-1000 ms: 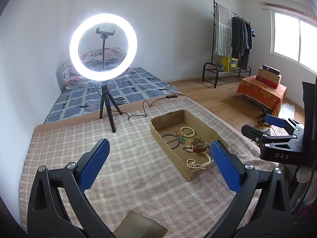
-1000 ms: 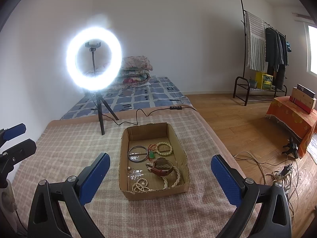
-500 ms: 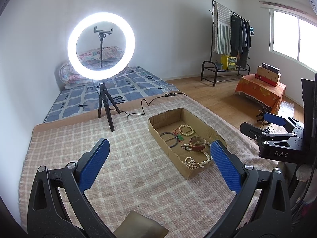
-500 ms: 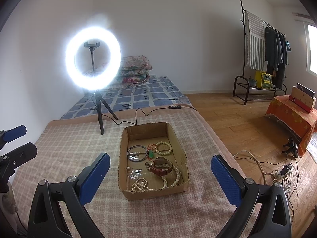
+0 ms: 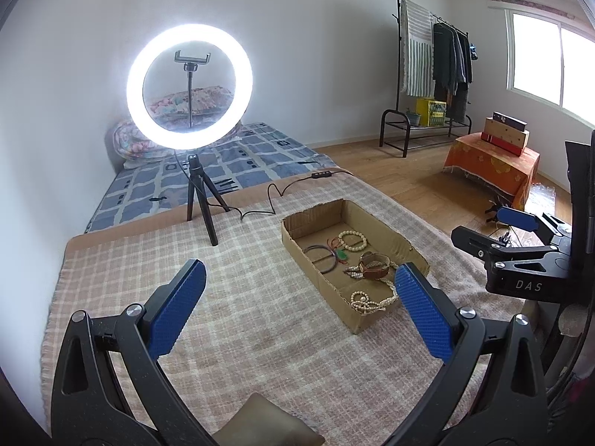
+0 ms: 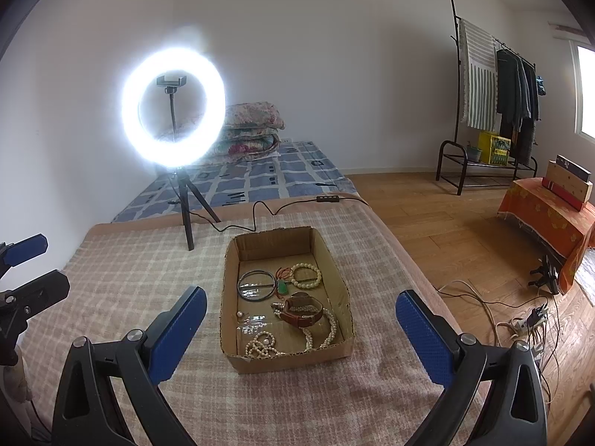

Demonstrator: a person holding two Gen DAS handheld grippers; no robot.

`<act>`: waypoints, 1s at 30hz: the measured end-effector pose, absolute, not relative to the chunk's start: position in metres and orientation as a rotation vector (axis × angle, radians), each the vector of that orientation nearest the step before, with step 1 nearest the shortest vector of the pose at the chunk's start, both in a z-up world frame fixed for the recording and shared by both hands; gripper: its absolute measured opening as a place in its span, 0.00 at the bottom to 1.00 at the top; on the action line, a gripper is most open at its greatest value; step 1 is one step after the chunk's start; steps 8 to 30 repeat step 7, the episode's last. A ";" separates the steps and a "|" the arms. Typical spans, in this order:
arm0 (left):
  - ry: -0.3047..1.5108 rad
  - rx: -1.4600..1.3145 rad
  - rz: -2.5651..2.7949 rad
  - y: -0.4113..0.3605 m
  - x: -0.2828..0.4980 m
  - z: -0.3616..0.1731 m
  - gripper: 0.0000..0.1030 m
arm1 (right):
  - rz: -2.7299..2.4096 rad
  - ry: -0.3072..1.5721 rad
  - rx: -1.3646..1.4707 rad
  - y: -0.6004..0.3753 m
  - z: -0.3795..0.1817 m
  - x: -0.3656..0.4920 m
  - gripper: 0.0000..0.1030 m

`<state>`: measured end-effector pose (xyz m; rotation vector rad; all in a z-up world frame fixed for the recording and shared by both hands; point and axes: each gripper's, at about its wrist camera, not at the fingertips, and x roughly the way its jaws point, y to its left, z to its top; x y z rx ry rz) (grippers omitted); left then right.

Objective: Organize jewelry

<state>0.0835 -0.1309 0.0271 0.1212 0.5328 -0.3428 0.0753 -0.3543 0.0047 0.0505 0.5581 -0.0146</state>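
Observation:
A shallow cardboard box [image 6: 344, 290] [image 5: 390, 234] sits on a checked blanket. In it lie a dark bangle [image 6: 256, 285], a green pendant on red cord [image 6: 283, 287], a cream bead bracelet [image 6: 305, 276], a brown leather watch [image 6: 302, 310] and a white pearl necklace [image 6: 260, 345]. My right gripper [image 6: 297, 319] is open and empty, held above the box's near end. My left gripper [image 5: 297, 293] is open and empty, above the blanket to the left of the box. The right gripper also shows at the right of the left wrist view [image 5: 494, 234].
A lit ring light on a black tripod [image 6: 174, 111] [image 5: 189, 87] stands behind the box, its cable [image 6: 260, 215] trailing right. A mattress [image 6: 260, 178] lies beyond. A clothes rack [image 6: 494, 93] and wooden floor with cables [image 6: 520, 319] are to the right.
Both views have shifted slightly; the box sits a little lower and nearer in the left wrist view. Both grippers stay open.

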 end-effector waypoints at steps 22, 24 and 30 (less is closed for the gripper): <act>0.529 0.129 -0.341 -0.131 0.084 0.027 1.00 | -0.010 0.567 0.044 -0.354 0.002 0.074 1.00; 0.529 0.129 -0.341 -0.131 0.084 0.027 1.00 | -0.010 0.567 0.044 -0.354 0.002 0.074 1.00; 0.529 0.129 -0.341 -0.131 0.084 0.027 1.00 | -0.010 0.567 0.044 -0.354 0.002 0.074 1.00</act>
